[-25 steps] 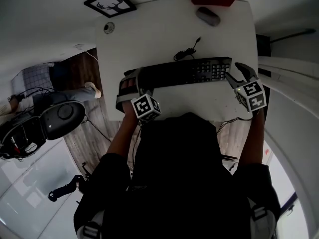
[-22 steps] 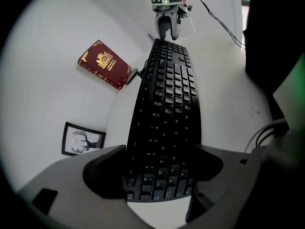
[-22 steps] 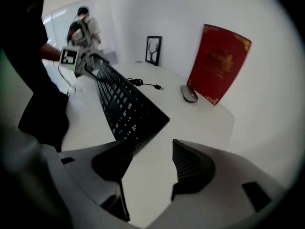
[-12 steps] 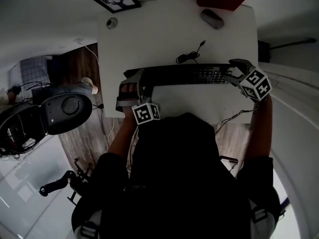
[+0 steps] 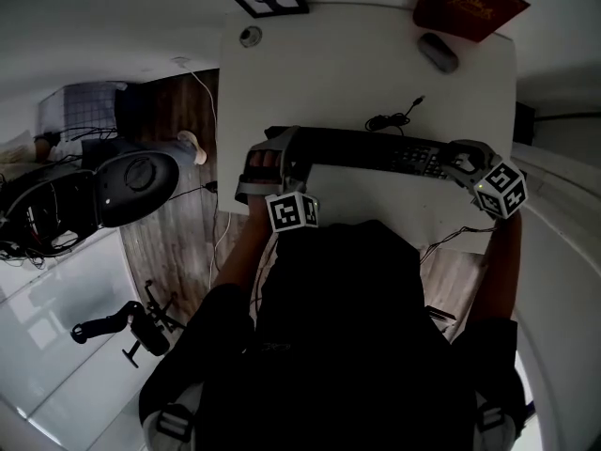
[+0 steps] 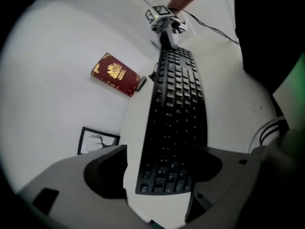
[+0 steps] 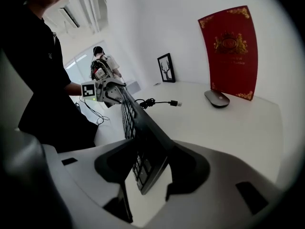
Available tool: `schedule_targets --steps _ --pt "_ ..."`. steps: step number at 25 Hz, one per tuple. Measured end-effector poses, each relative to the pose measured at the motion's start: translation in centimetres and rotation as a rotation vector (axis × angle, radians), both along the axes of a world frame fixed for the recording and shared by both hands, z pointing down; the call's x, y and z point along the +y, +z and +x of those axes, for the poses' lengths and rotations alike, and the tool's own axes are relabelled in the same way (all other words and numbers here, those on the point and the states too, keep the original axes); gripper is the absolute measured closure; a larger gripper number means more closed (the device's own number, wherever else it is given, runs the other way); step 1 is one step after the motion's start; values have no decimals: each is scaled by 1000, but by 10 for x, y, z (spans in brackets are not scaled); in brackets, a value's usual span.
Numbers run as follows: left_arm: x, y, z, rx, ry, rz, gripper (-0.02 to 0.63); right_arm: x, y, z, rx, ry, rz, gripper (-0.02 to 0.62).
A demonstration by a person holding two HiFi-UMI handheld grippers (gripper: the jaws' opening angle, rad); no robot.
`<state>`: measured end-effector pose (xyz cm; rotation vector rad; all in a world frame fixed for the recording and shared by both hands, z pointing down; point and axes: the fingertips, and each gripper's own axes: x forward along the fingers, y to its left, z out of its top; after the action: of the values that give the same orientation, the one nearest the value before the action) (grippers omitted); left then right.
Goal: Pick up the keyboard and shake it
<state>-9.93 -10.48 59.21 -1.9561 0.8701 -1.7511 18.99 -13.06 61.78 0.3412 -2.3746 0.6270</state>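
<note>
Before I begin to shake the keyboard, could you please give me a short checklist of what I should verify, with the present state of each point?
1. Hold of the left gripper on the keyboard: ok, its jaws clamp the left end.
2. Hold of the right gripper: ok, its jaws have just been closing and the right end is gripped between them.
3. Keyboard off the table: cannot tell. It is tilted, but whether its lower edge has left the table does not show.
4. Loose cable: ok, its plug lies unconnected on the table.
5. Path clear of mouse and book: ok, both sit apart at the far edge.
</note>
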Motion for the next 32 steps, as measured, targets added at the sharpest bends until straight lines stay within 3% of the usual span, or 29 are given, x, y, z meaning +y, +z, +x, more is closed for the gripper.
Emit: schedule_targets --steps 2,6,8,10,16,18,20,22,24,27,29,32 --pt "-5 -15 -21 147 -148 -21 241 -1 0 -1 0 3 21 380" --pt "2 -3 -61 542 -510 -281 239 0 -1 0 4 19 49 379" --pt "7 8 -63 635 -585 -362 239 0 -1 0 11 20 57 379" --pt "5 12 -59 654 -609 -376 235 0 0 -1 22 21 60 379" --pt "-4 14 -56 613 -638 -345 195 3 -1 -2 31 43 49 377" --pt "-5 8 -56 551 -607 -342 195 3 -2 -2 32 37 57 377" --pt "-6 2 -53 387 -486 -319 195 3 -2 -1 37 31 64 377" --pt "-4 1 -43 163 -294 -297 195 4 -1 0 45 33 64 377" --pt "0 6 -32 31 -161 -318 195 5 -2 -1 51 30 71 377" --pt "2 19 -14 41 -112 -383 198 6 -4 -4 64 26 90 377" --pt "1 27 -7 8 -75 -396 265 6 -6 -6 73 23 102 377" --pt "1 31 -5 -43 -46 -404 287 7 -6 -6 77 27 105 377"
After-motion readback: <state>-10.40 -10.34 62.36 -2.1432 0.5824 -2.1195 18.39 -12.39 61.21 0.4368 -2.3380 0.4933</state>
